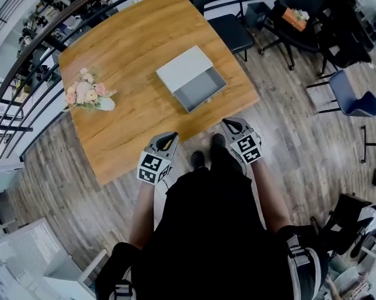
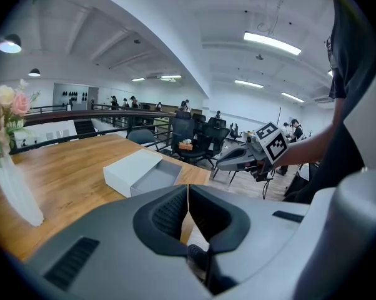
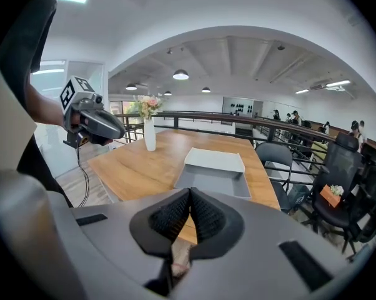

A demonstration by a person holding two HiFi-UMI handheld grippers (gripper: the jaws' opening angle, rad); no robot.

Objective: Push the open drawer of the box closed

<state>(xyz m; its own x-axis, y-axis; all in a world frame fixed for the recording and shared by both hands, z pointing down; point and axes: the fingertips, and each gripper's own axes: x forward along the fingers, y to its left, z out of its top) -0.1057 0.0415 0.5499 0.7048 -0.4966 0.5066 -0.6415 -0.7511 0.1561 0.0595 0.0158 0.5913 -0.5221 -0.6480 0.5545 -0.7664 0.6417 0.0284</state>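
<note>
Drawer still open, push not yet begun.
The drawer (image 1: 202, 92) juts from the white box (image 1: 183, 67) on the worktop (image 1: 132, 49); left gripper (image 1: 168, 137) and right gripper (image 1: 230, 125), both pressed together and empty, hover short of the box.

Bright, even ceiling light — sharp pictures, strong fisheye bending at edges.
</note>
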